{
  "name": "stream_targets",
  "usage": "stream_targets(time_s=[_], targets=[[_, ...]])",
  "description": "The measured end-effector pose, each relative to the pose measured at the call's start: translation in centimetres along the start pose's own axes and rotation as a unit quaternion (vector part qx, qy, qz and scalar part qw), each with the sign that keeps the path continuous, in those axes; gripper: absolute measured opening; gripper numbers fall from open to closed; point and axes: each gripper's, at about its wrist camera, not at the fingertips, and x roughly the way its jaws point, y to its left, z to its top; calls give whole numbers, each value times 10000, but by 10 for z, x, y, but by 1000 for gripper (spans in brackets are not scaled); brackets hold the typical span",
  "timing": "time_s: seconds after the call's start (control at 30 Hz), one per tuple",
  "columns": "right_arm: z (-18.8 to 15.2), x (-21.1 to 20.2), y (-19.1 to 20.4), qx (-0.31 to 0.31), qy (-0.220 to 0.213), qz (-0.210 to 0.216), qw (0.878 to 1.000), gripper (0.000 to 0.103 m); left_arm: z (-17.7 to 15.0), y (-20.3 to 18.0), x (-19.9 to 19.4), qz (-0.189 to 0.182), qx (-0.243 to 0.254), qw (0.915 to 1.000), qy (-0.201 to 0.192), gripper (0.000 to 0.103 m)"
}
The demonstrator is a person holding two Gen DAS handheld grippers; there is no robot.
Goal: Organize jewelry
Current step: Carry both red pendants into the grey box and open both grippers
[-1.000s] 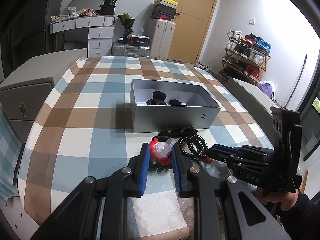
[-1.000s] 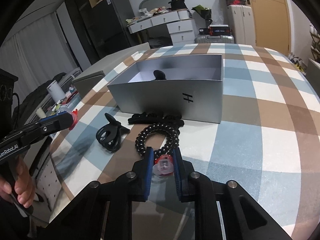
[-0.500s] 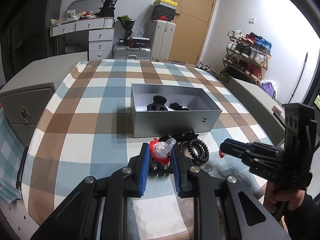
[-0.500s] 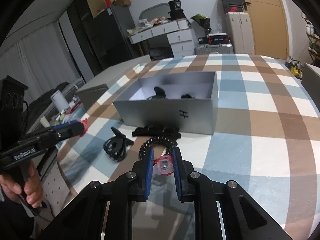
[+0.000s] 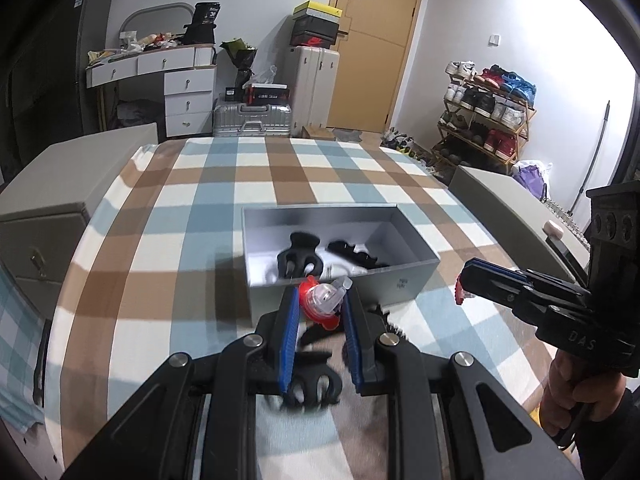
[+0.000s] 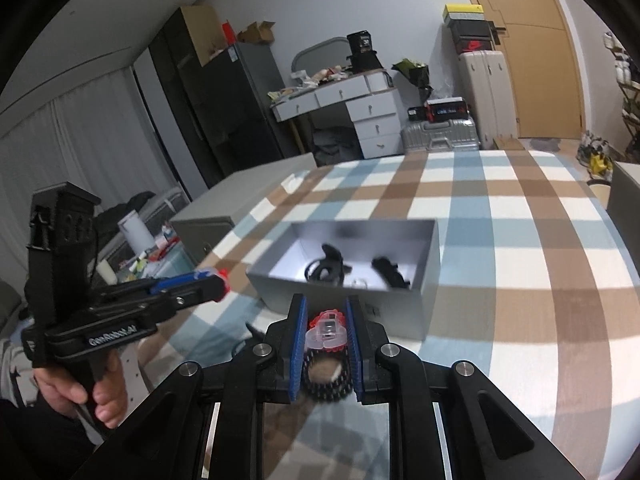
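A grey open box [image 5: 416,276] [image 6: 416,312] sits mid-table with a black claw hair clip [image 5: 300,258] [image 6: 326,266] and another black clip [image 5: 354,258] [image 6: 390,272] inside. My left gripper [image 5: 320,312] is shut on a black claw clip [image 5: 316,392], which hangs below the fingers above the table. My right gripper [image 6: 326,332] is shut on a black beaded bracelet [image 6: 324,376], lifted in front of the box. Each gripper shows in the other's view: the right one [image 5: 464,284], the left one [image 6: 220,280]. Another black piece [image 5: 384,320] lies by the box front.
The table has a blue, brown and white checked cloth [image 5: 200,216]. Grey cabinets stand at the left [image 5: 44,216] and right [image 5: 504,196]. A shoe rack [image 5: 484,108], suitcases and a white desk lie beyond.
Both grippers have risen from the table. The left one lifted the black claw clip, the right one lifted the beaded bracelet. The box interior now shows more fully.
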Motion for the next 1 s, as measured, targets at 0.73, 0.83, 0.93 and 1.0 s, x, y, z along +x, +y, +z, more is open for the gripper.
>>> stream_targets(time_s=[0.73, 0.83, 0.93, 1.0], targets=[[62, 49, -34, 72, -89, 71, 9999, 18, 43, -15, 67, -523, 110, 9979, 378, 16], [63, 57, -41, 108, -27, 73, 9999, 18, 44, -16, 75, -530, 100, 9974, 487, 16], [61, 65, -46, 135, 60, 28, 9999, 18, 43, -16, 80, -528, 133, 9970, 556, 16], [60, 68, -49, 146, 124, 10, 9998, 18, 43, -16, 83, -535, 135, 9966, 607, 16]])
